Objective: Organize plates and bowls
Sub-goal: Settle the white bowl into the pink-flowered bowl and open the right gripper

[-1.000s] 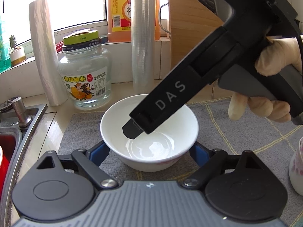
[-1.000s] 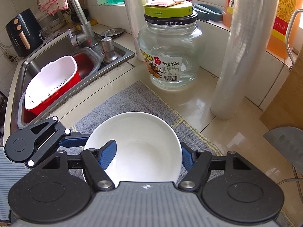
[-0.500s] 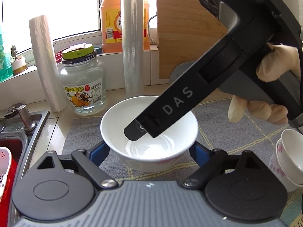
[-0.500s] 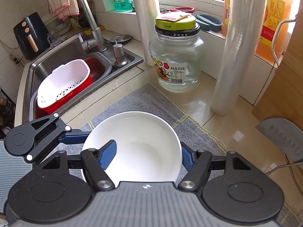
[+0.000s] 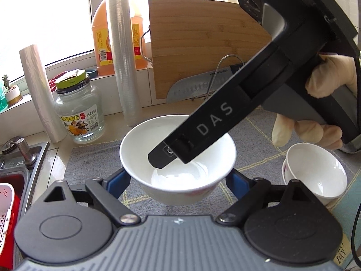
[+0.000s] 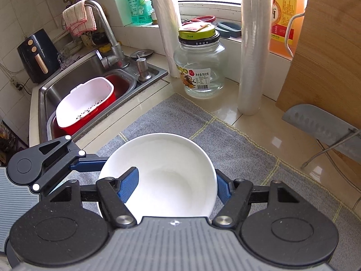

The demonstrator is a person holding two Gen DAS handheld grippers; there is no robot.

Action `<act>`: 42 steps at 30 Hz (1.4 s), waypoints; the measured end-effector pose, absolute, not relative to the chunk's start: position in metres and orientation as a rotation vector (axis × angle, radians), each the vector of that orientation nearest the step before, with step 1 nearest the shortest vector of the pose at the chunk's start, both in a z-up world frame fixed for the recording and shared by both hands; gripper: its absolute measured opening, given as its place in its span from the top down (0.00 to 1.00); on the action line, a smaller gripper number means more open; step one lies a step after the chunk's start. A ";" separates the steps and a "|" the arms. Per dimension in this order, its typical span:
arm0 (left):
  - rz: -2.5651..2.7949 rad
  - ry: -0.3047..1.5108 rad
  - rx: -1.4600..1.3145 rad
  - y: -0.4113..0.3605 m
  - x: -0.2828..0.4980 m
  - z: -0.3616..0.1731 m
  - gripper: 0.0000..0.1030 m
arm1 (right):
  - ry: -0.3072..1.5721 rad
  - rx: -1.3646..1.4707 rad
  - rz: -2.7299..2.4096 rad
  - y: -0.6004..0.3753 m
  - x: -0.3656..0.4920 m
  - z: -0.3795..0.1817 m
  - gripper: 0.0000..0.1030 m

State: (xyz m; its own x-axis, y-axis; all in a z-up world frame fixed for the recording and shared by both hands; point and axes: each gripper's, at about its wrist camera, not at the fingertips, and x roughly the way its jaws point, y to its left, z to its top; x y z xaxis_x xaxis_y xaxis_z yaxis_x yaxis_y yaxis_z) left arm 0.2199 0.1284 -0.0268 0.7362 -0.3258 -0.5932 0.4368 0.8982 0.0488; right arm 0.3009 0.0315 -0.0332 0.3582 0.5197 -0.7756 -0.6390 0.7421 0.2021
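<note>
Gray mat (image 6: 237, 140) on the surface is mostly bare, so not much looks sorted yet. Big bowl (image 5: 178, 155) is clamped from both sides by the left gripper (image 5: 178, 178), while the right gripper (image 6: 176, 183) is pinched on its rim, one finger inside. Small bowls (image 5: 315, 171) are stacked nearby, probably where it's headed.

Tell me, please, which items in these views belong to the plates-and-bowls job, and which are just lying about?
Part of the job:
- large white bowl, between both grippers' fingers
- stacked small bowls
- left gripper
- right gripper

Just lying about:
- glass jar
- film roll
- cutting board
- cleaver
- oil bottle
</note>
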 end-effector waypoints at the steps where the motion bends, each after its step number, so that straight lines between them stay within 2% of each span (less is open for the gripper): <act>1: -0.429 0.613 0.195 0.125 0.216 -0.025 0.12 | 0.944 -0.135 0.749 0.027 0.298 -0.032 0.27; 23: -0.612 0.580 0.290 0.053 0.173 -0.007 0.12 | 0.933 -0.100 0.634 -0.068 0.232 -0.005 0.26; 42: -0.715 0.627 0.298 0.010 0.156 -0.021 0.12 | 0.977 -0.072 0.547 -0.120 0.202 -0.014 0.26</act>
